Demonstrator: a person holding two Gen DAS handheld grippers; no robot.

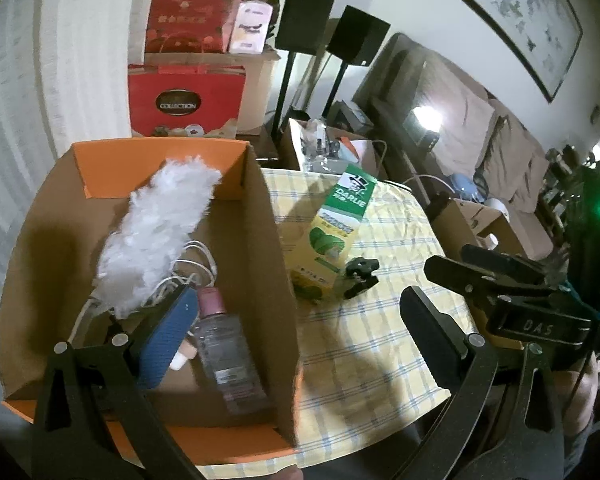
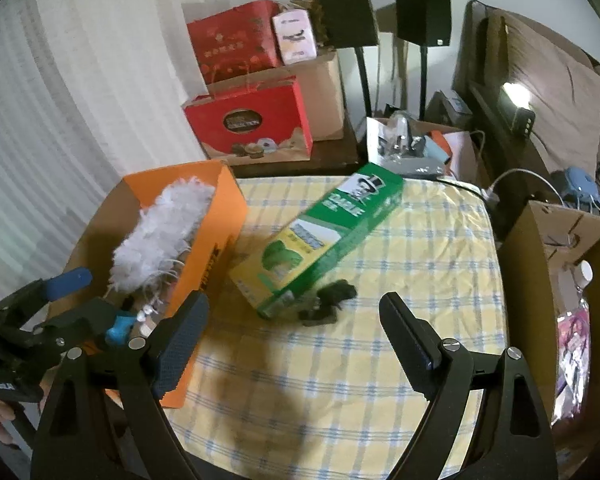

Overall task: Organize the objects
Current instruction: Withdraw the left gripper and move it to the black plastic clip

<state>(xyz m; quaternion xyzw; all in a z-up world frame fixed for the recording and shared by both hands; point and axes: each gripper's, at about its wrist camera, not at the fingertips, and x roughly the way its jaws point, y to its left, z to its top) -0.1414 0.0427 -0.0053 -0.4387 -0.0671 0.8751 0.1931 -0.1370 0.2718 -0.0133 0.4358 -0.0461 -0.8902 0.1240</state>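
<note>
Toothpaste carton (image 2: 320, 240), green and yellow, "DARLIE" printed on it, lying flat on checked tablecloth (image 2: 360, 360) near table centre, long axis running diagonally away from camera. Small black clamp-like part (image 2: 328, 300) touching carton's near end, on the cloth. Neither item between any fingers.

Orange cardboard box (image 1: 260, 240) standing open on the table's left side, just beside carton, not touching as far as visible. Inside: white fluffy duster (image 1: 156, 232) leaning toward far corner, white cable (image 1: 188, 272) coiled beneath it, clear bottle with pink cap (image 1: 224, 352) lying along box floor, small pale item partly hidden by gripper finger, not identifiable.

Left gripper (image 1: 296, 332) over near edge of box, jaws wide apart, blue-padded finger inside the box, other finger over the cloth; nothing gripped. Right gripper (image 2: 292, 336) over tablecloth in front of carton, jaws spread wide, empty; clamp part and carton's near end seen beyond the gap, no pad contact.

Beyond table: red gift boxes (image 2: 252, 120) stacked with brown carton, two black speakers (image 2: 384, 12) on stands, open brown box (image 2: 540, 272) at right edge, framed picture (image 1: 508, 16) on wall.
</note>
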